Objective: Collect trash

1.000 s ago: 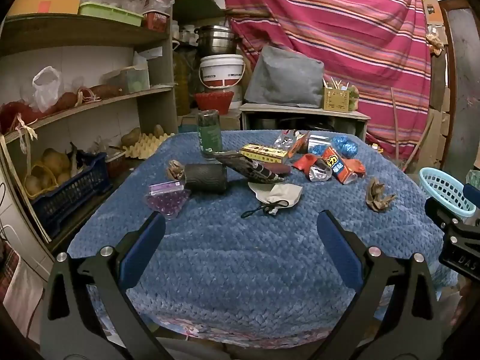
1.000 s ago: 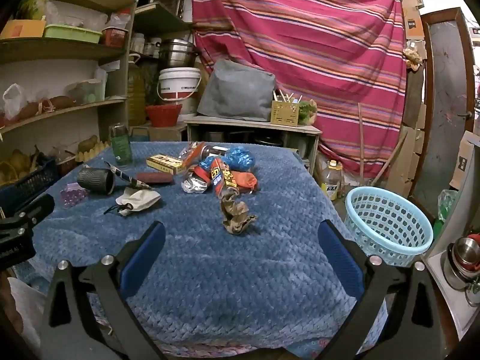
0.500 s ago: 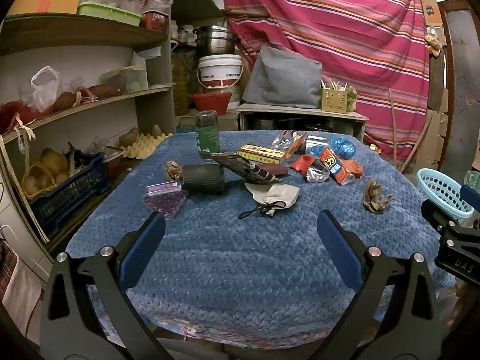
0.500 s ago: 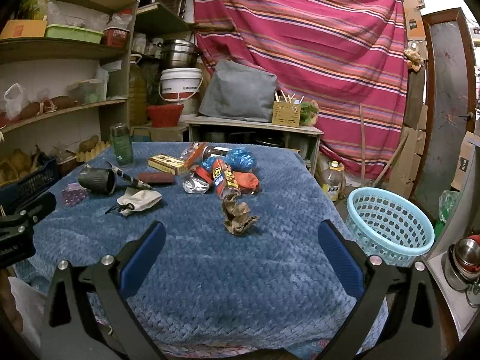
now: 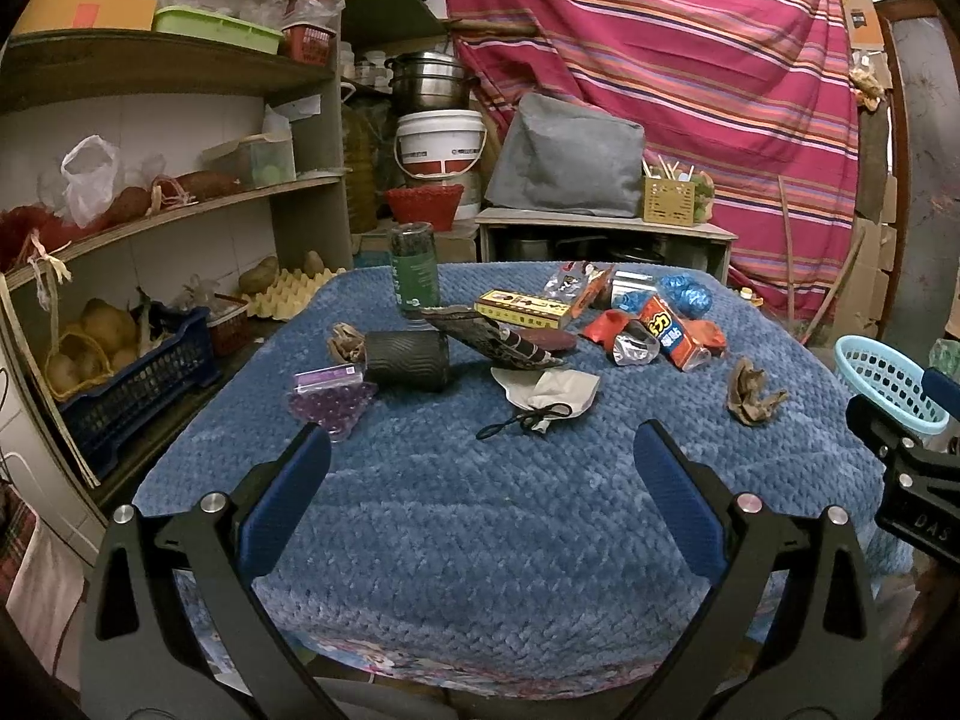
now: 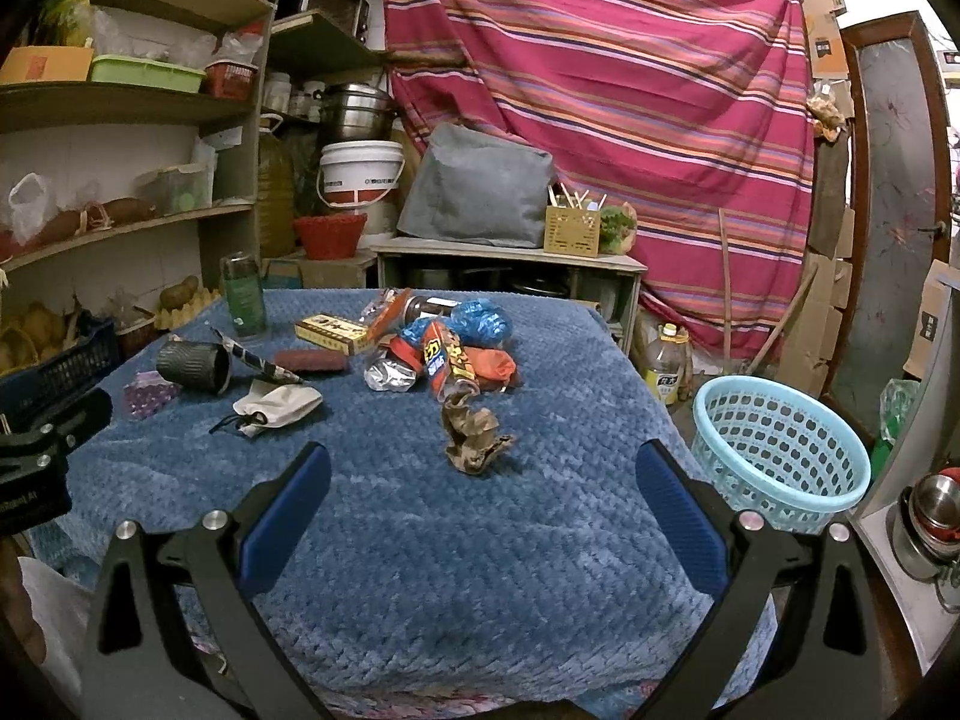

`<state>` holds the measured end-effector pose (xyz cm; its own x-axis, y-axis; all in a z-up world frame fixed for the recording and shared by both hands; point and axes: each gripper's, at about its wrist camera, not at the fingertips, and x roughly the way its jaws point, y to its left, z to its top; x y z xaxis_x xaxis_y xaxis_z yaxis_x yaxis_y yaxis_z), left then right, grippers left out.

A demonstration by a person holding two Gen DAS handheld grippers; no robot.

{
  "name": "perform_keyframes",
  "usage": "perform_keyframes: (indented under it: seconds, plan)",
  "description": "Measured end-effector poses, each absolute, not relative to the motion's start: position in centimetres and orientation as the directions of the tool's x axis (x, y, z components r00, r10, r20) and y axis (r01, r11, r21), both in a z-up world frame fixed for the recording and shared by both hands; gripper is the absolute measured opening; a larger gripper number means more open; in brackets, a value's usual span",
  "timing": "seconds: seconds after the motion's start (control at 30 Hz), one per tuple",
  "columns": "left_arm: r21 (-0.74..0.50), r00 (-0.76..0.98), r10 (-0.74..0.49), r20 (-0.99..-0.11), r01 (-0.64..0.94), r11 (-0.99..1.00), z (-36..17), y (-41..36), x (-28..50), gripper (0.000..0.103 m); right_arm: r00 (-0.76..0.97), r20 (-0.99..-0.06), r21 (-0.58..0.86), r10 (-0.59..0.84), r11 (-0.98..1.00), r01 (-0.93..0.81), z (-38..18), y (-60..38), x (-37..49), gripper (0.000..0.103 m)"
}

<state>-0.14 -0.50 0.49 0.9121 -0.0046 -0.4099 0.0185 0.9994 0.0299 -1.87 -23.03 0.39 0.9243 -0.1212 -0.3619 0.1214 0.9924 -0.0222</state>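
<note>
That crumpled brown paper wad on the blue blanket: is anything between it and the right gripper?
Nothing visible. Only bare blue blanket lies between the open right gripper and the crumpled brown paper wad.

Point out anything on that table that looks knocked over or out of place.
The black textured cup lies on its side on the blue blanket, while the green bottle behind stands upright. Crumpled brown paper sits apart from the wrapper pile.
</note>
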Motion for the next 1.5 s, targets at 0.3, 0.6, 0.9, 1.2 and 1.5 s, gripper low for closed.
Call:
perform_keyframes:
  seconds: [0.3,0.6,0.9,1.2,1.5]
  plan:
    - [0.028,0.913,-0.004,-0.408,0.016,0.999,0.8,-0.54,-0.16,0.098,0.924,-0.362,-0.027,-0.123,0.992,0.122,0.48,-23.23,-1.9,0.099]
    - [0.027,0.913,-0.005,-0.407,0.017,0.999,0.69,-0.45,-0.19,0.098,0.923,-0.363,-0.03,-0.13,0.991,0.128,0.55,-23.33,-1.98,0.099]
    - [0.024,0.913,-0.007,-0.408,0.018,1.0,0.49,0.02,0.04,0.098,0.922,-0.364,-0.03,-0.131,0.991,0.129,0.51,-23.37,-1.96,0.099]
    - [0.024,0.912,-0.005,-0.409,0.016,1.0,0.5,0.0,0.03,0.098,0.922,-0.363,-0.03,-0.131,0.991,0.129,0.5,-23.44,-1.96,0.099]
    - [0.025,0.913,-0.006,-0.408,0.017,1.0,0.47,-0.02,0.03,0.098,0.922,-0.365,-0.03,-0.131,0.991,0.129,0.47,-23.43,-1.95,0.099]
